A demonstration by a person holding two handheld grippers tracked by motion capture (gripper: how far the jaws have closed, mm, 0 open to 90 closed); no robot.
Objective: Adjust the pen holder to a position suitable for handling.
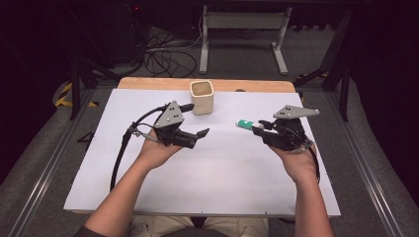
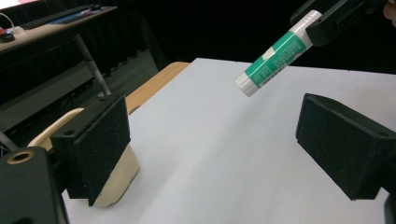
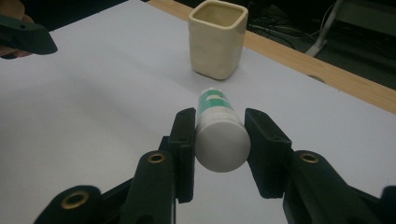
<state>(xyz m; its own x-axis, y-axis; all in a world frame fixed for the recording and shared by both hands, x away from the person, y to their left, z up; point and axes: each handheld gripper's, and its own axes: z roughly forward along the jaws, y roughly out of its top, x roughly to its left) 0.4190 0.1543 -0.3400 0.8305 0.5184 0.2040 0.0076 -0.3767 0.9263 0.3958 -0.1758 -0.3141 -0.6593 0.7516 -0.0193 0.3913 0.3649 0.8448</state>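
Right gripper [image 3: 219, 140]: clamped on glue stick [image 3: 218, 135], held above the table's [image 1: 197, 173] right half.
Left gripper [image 2: 210, 140]: jaws spread, empty.
Step, judged: stick carried; beige cup [image 1: 202, 96] near far edge is likely aimed for.

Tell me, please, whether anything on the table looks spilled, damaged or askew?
Nothing stands out. The cream square cup stands upright on the white board, and the right tool holds the green glue stick above it.
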